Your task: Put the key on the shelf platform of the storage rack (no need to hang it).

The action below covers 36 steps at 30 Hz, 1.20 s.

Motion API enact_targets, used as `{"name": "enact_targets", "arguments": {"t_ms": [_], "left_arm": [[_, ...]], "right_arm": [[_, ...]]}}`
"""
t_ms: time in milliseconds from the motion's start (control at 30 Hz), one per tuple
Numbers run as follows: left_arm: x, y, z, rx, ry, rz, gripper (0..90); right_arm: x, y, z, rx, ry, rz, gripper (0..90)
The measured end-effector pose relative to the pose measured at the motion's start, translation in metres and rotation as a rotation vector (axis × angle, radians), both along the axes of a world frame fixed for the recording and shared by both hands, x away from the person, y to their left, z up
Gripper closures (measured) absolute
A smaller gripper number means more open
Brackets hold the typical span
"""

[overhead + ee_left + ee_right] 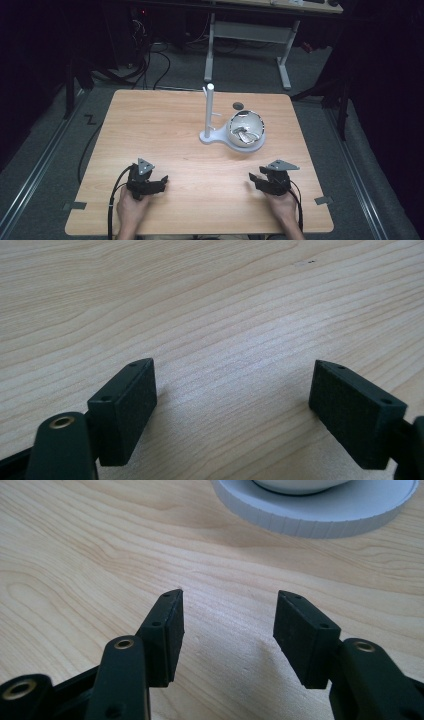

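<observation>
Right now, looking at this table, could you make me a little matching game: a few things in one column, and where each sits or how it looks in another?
Things:
1. left gripper
2. right gripper
3. bowl
4. white post

Descriptions:
A. stands upright on the white stand
B. shiny and round, sits on the stand's disc
C. open, at the near left of the table
D. open, at the near right, the stand's disc ahead of it

Pairs: 1-C, 2-D, 3-B, 4-A
</observation>
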State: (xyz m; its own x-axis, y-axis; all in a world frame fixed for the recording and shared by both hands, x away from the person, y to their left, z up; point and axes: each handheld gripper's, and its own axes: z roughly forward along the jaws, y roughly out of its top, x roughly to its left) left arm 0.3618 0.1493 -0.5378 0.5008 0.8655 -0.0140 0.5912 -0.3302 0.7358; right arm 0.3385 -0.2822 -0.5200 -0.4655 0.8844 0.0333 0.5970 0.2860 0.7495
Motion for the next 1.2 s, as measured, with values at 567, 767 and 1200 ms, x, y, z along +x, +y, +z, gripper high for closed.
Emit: {"name": "enact_targets", "arguments": {"t_ms": [567,767,1200], "left_arm": [[0.0,0.0,0.0,0.0,0.0,0.0,19.5],[0.0,0.0,0.0,0.0,0.0,0.0,19.4],[0.0,0.0,0.0,0.001,0.0,-0.002,19.4]], "right_arm": [[-0.001,0.007,-0.009,-0.067,-0.006,0.002,46.2],[-0.003,0.006,-0.011,-0.066,-0.004,-0.005,45.6],[-0.002,0.006,-0.012,-0.062,0.002,-0.009,41.7]]}}
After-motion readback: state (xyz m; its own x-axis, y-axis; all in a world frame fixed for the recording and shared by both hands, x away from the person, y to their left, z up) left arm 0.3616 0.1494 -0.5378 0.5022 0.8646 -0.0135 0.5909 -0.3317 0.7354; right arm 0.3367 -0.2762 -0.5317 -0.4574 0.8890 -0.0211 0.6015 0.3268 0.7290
